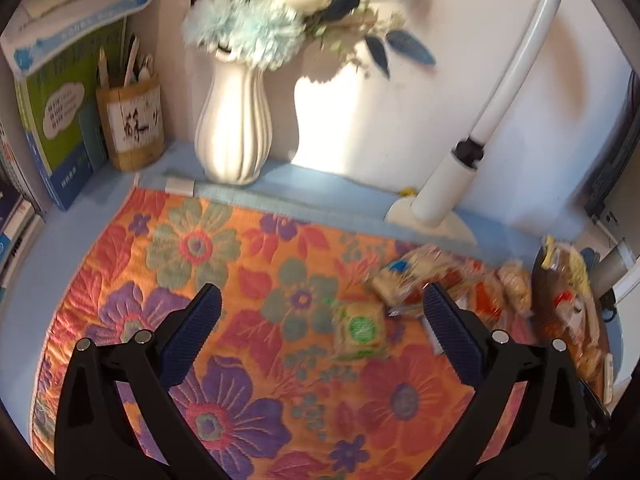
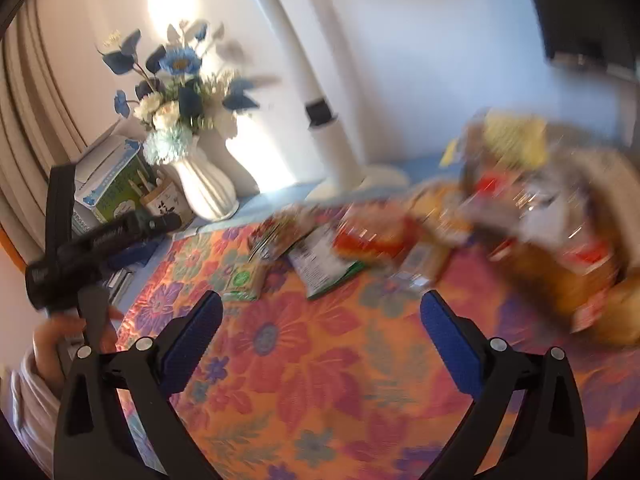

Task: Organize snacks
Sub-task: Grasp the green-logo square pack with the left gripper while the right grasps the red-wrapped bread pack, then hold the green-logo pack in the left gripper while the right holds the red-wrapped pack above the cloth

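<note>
Sunlit white wall backs a table (image 1: pixel 80 216) covered by an orange quilted cloth with purple and green flowers (image 1: pixel 256 264). Beyond the left gripper (image 1: pixel 320 328), a white ribbed ceramic vase of blue and white artificial flowers (image 1: pixel 234 120) stands by the wall, with a bamboo pen holder (image 1: pixel 132 124) and upright books to its left and a white lamp post on a round base (image 1: pixel 444 196) to its right.

Both grippers are empty, each with its blue-padded jaws spread wide. The left gripper hovers over the cloth; a small square pale packet with a green round label (image 1: pixel 360 332) lies flat just ahead between its jaws, nearer the right jaw. In the right wrist view the same packet (image 2: pixel 244 276) sits well ahead and left of the right gripper (image 2: pixel 320 324), so the left hand looks the nearer. The packet is roughly square, with no clear long axis.

Ahead and right of the left gripper lies a loose heap of wrapped snacks (image 1: pixel 452 288), blurred. At the far right a dark round container (image 1: pixel 560 304), seemingly a basket, holds several packets in yellow, red and white wrappers; the blur hides what they are. Most snacks are still outside it, so the sorting seems barely begun.
</note>
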`<move>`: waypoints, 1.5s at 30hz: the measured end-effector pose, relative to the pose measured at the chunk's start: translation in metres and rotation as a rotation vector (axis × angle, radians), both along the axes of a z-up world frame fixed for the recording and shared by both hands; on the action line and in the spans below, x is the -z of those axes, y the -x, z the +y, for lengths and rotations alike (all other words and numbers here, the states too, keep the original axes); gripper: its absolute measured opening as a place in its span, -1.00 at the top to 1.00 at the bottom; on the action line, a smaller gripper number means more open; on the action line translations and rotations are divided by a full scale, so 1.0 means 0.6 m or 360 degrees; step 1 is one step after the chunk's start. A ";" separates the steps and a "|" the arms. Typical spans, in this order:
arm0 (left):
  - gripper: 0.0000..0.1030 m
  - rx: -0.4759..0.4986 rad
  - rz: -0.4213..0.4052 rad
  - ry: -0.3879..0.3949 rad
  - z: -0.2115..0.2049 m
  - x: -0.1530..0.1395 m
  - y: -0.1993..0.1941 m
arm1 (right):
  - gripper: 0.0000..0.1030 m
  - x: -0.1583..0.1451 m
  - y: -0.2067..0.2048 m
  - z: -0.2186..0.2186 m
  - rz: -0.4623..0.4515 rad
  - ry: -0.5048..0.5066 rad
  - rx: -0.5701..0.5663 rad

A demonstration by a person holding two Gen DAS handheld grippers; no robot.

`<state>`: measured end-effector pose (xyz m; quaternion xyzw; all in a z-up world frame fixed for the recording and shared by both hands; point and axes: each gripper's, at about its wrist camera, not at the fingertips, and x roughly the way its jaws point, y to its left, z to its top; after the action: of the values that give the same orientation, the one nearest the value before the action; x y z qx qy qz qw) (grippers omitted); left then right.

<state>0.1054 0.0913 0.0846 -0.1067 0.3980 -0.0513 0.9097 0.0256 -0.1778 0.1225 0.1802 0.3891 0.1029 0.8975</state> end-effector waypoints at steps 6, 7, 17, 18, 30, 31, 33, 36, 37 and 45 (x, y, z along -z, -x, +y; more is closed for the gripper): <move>-0.94 0.0174 0.0119 -0.0066 -0.039 0.076 -0.012 | -0.91 0.069 -0.033 -0.041 0.0068 -0.0318 0.0329; -0.94 0.0211 0.0145 -0.0080 -0.051 0.087 -0.017 | -0.91 0.075 -0.042 -0.046 0.0049 -0.0355 0.0382; -0.94 0.0256 0.0132 -0.0356 -0.121 0.146 -0.040 | -0.91 0.096 -0.146 -0.026 -0.0084 -0.0078 0.0539; -0.94 0.0256 0.0131 -0.0333 -0.117 0.149 -0.040 | -0.91 0.097 -0.148 -0.026 -0.0074 -0.0075 0.0529; -0.81 0.0276 0.0121 -0.0338 -0.102 0.166 -0.049 | -0.76 0.101 -0.197 0.060 0.0150 0.0539 0.0472; -0.58 0.0266 0.0092 -0.0341 -0.097 0.164 -0.040 | -0.30 0.097 -0.193 0.063 0.0112 0.0527 0.0448; 0.00 0.0206 0.0045 -0.0314 -0.077 0.154 -0.037 | -0.15 0.094 -0.191 0.069 0.0086 0.0530 0.0426; 0.13 0.0166 0.0029 -0.0208 -0.051 0.155 -0.040 | -0.12 0.093 -0.188 0.063 0.0060 0.0448 0.0411; 0.13 0.0159 0.0030 -0.0195 -0.051 0.154 -0.042 | -0.12 0.093 -0.184 0.051 0.0040 0.0358 0.0411; 0.13 0.0131 -0.0060 -0.0070 -0.026 0.147 -0.043 | -0.10 0.066 -0.101 0.039 -0.0235 0.0078 0.0238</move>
<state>0.1310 0.0759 -0.0034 -0.0692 0.3859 -0.0818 0.9163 0.0864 -0.1546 0.0831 0.1785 0.3096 0.0391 0.9331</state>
